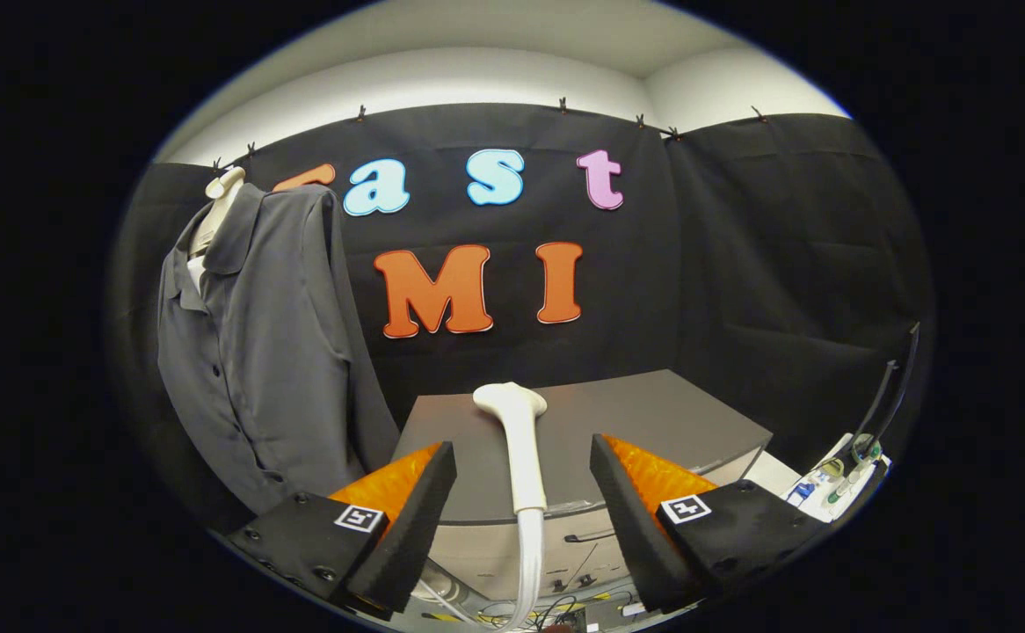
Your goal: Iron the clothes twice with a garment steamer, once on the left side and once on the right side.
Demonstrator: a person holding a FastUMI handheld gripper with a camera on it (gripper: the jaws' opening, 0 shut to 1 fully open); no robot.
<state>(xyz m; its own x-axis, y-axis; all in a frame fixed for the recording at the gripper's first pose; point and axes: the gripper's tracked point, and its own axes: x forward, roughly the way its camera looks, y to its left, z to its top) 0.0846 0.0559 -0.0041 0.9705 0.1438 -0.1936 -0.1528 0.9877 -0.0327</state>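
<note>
Gripper view: I see the garment steamer (519, 444) standing upright between my two fingers, touching neither. Its long axis runs near vertical; the white handle rises from a pale hose (527, 563) below and curves at the top into a flat head that points left and slightly away from me, toward the clothes. The steamer sits against the front edge of a grey cabinet (653, 422).

The gripper (523, 492) is level and aimed straight forward, fingers (407, 527) spread wide apart with a clear gap on each side of the handle. Nothing is held.

The grey button shirt (258, 352) hangs on a cream mannequin torso (222, 189), left of and beyond the left finger, well apart from the steamer. Its front faces right, toward the cabinet.

Beyond the right finger, some small items (838, 479) lie on a white surface; I cannot tell what they are.
</note>
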